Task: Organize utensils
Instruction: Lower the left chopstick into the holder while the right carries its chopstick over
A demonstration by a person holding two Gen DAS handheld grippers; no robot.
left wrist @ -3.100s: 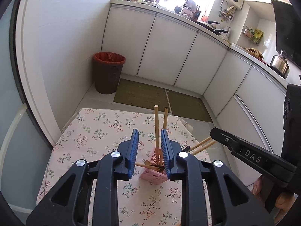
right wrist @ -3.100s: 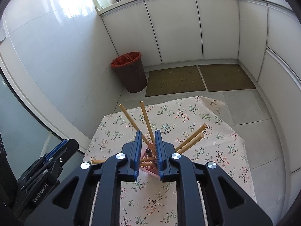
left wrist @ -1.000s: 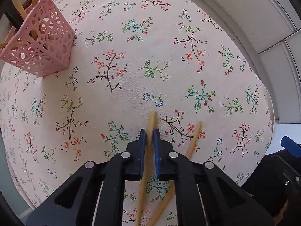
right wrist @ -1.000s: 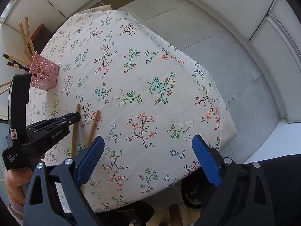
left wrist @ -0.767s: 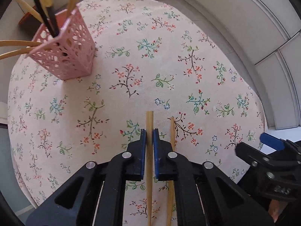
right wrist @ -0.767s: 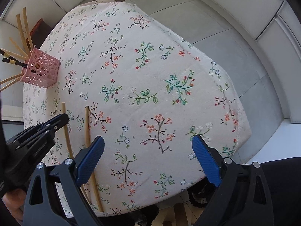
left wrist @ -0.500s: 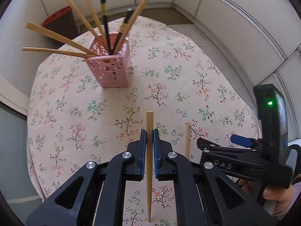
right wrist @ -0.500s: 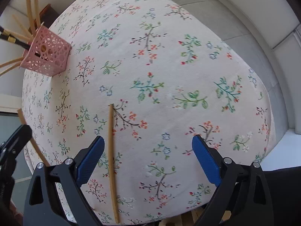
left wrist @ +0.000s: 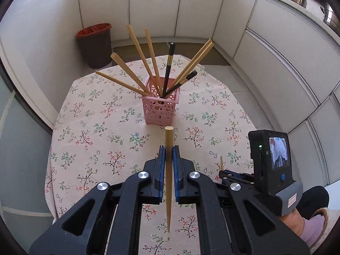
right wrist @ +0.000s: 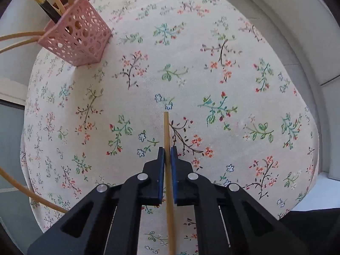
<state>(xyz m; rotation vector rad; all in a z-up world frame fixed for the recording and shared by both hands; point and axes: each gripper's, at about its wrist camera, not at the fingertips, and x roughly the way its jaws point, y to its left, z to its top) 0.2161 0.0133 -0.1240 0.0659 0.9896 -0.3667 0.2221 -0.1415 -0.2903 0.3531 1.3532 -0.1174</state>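
Eight chopsticks already stand fanned in the pink basket at the far middle of the flowered desk. Two are left, as far as I can see. The left claw is pinching one wooden chopstick raised above the cloth, aimed toward the basket. The right claw is pressed onto the other chopstick, low over the desk, well apart from the basket.

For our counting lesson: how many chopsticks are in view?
10: eight chopsticks in the basket, one in the left tongs, one in the right tongs; others may be hidden.
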